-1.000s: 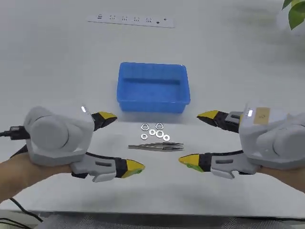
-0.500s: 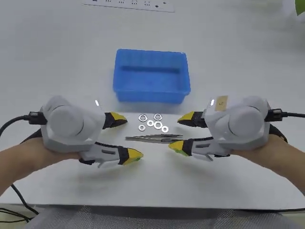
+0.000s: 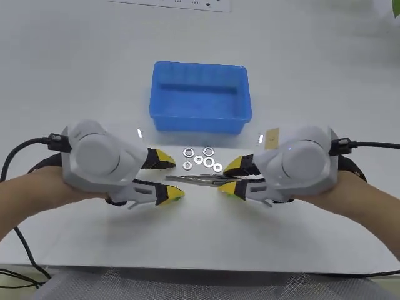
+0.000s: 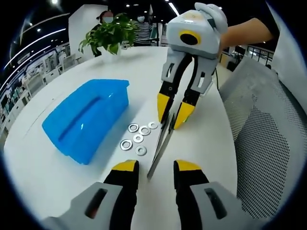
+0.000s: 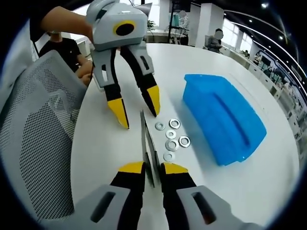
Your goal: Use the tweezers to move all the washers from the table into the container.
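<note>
— Nearest first: what of the left gripper (image 3: 171, 177)?

— Spread wide, gripping nothing. Straddling the left end of the tweezers (image 3: 200, 179), with a clear gap on both sides.

— And the right gripper (image 3: 227, 178)?

— Drawn in narrow around the right end of the tweezers. Cannot tell whether already pressing on them or merely flanking them; too close to call in either gripper view.

— How to take them well, then?

— Close squarely across both legs, not along them. Squeeze just enough to lift, saving some travel for pinching a washer later. Raise them level off the table (image 3: 200, 231). Hold the left jaws apart and clear, or use them to steady the left end in case of slipping. Cannot make out which end is the pointed one, so check before lifting.

— Farther out?

— Just beyond the tweezers, six washers (image 3: 199, 159) in a loose cluster, flat on the table, none moved yet. Beyond those, the blue container (image 3: 200, 119), open side up, with nothing visible inside.

— Any risk?

— Probably scattering the washers with a jaw tip on the way up. Lift straight, away from the cluster.
</note>
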### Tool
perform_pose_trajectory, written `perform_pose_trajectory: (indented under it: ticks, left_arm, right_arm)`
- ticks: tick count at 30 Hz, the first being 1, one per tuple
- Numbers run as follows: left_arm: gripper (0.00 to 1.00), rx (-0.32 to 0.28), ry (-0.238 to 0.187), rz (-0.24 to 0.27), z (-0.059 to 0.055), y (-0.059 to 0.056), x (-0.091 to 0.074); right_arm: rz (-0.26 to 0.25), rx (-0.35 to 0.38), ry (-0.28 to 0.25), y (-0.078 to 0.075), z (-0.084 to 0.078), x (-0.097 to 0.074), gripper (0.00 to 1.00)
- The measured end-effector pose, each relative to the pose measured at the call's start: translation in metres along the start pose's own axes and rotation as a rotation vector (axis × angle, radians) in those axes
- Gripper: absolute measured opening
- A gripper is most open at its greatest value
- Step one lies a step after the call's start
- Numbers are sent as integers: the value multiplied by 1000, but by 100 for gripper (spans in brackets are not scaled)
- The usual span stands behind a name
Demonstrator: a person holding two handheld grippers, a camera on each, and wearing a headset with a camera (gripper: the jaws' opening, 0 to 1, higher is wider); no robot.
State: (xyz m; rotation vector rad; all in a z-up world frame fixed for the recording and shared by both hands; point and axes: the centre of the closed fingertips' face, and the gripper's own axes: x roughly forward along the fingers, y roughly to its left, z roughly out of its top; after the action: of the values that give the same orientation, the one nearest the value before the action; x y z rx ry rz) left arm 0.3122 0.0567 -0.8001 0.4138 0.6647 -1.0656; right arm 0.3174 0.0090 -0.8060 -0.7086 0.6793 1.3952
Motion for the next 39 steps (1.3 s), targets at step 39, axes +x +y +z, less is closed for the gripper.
perform_pose_trajectory:
  ticks: [39]
  left_arm:
    - [5, 311, 109, -56, 8, -25, -7]
  right_arm:
    - [60, -198, -43, 19, 9, 7, 7]
